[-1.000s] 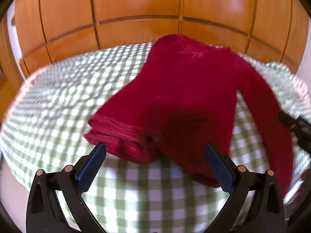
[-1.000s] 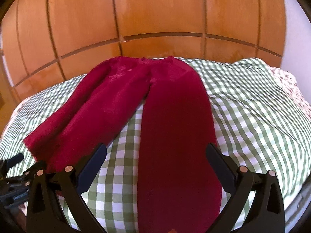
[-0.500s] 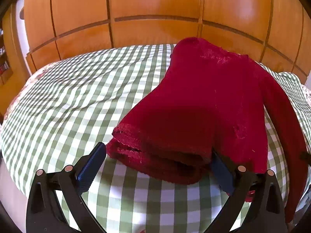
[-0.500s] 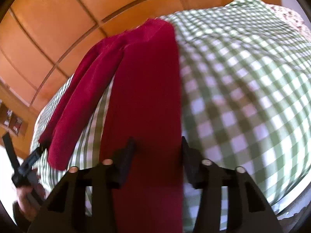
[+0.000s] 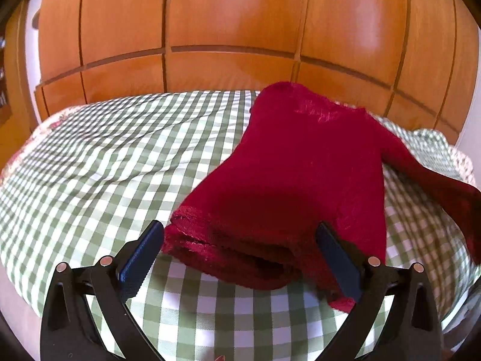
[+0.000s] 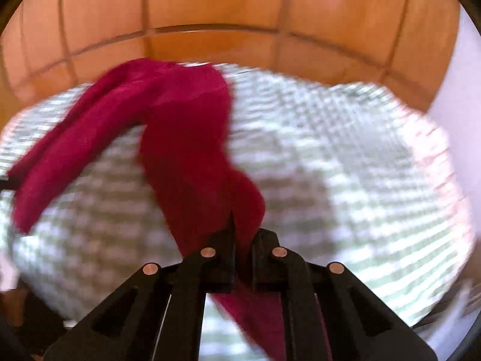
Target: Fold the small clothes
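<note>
A dark red pair of small trousers (image 5: 300,180) lies on a green-and-white checked bed cover (image 5: 120,156). In the left wrist view one leg is doubled over, its hem (image 5: 228,255) lying between my open left gripper's (image 5: 240,255) blue pads. The other leg (image 5: 445,192) runs off to the right, raised. In the blurred right wrist view my right gripper (image 6: 242,240) is shut on that leg (image 6: 186,162) and holds it lifted off the cover (image 6: 345,150).
A wooden panelled wardrobe (image 5: 228,30) stands behind the bed and also shows in the right wrist view (image 6: 210,3). A floral sheet edge (image 5: 460,162) shows at the bed's right side. A pale wall (image 6: 460,96) is at the far right.
My right gripper closed on the right trouser leg and lifted it; the view is now blurred by motion. My left gripper moved in so its open pads flank the folded hem.
</note>
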`<state>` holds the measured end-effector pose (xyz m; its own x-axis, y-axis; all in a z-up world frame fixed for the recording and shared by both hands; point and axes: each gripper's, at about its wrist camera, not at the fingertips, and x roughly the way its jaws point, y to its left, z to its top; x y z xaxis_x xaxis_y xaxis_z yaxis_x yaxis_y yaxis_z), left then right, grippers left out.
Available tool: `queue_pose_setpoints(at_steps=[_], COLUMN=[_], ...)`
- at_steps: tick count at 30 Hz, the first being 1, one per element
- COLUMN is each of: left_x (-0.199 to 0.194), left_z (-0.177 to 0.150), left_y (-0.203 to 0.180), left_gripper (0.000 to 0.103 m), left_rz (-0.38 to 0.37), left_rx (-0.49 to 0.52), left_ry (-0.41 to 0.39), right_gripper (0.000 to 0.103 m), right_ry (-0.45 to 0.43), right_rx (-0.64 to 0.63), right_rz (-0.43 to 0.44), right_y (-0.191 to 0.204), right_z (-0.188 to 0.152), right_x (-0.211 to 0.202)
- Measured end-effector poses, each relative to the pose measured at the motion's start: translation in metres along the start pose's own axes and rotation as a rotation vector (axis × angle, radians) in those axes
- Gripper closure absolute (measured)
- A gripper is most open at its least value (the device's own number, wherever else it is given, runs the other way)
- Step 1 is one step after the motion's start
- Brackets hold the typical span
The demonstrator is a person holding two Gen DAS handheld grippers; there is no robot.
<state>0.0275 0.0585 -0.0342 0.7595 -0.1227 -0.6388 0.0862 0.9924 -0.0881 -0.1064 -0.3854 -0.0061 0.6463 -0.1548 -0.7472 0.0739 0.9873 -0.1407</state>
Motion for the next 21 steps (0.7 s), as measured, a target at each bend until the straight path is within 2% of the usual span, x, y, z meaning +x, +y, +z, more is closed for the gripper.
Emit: queue_pose_setpoints(at_steps=[2, 5, 10, 14, 16, 18, 19, 21], left_x=[-0.003, -0.004, 0.0, 0.007, 0.01, 0.012, 0.013, 0.013], left_z=[0.002, 0.004, 0.003, 0.001, -0.001, -0.001, -0.002, -0.003], left_y=[0.004, 0.008, 0.024, 0.032, 0.033, 0.034, 0.033, 0.034], left_gripper=[0.003, 0.003, 0.003, 0.003, 0.003, 0.003, 0.003, 0.003], left_rz=[0.004, 0.017, 0.025, 0.003, -0.008, -0.028, -0.045, -0.082], left_rx=[-0.015, -0.014, -0.042, -0.048, -0.04, -0.043, -0.047, -0.055], left_ry=[-0.015, -0.023, -0.001, 0.037, 0.052, 0.06, 0.062, 0.058], right_gripper=[0.097, 0.097, 0.097, 0.093, 0.077, 0.062, 0.051, 0.037], right_ry=[0.0, 0.018, 0.053, 0.118, 0.155, 0.141, 0.114, 0.043], right_rx=[-0.015, 0.026, 0.146, 0.241, 0.262, 0.307, 0.335, 0.373], right_rz=[-0.132, -0.251, -0.38, -0.417, -0.426, -0.42, -0.41, -0.389], right_y=[-0.033, -0.085, -0.141, -0.156, -0.151, -0.147, -0.141, -0.127], right_z=[0.016, 0.029, 0.039, 0.034, 0.029, 0.025, 0.025, 0.025], right_x=[0.016, 0.04, 0.078, 0.112, 0.127, 0.128, 0.123, 0.103])
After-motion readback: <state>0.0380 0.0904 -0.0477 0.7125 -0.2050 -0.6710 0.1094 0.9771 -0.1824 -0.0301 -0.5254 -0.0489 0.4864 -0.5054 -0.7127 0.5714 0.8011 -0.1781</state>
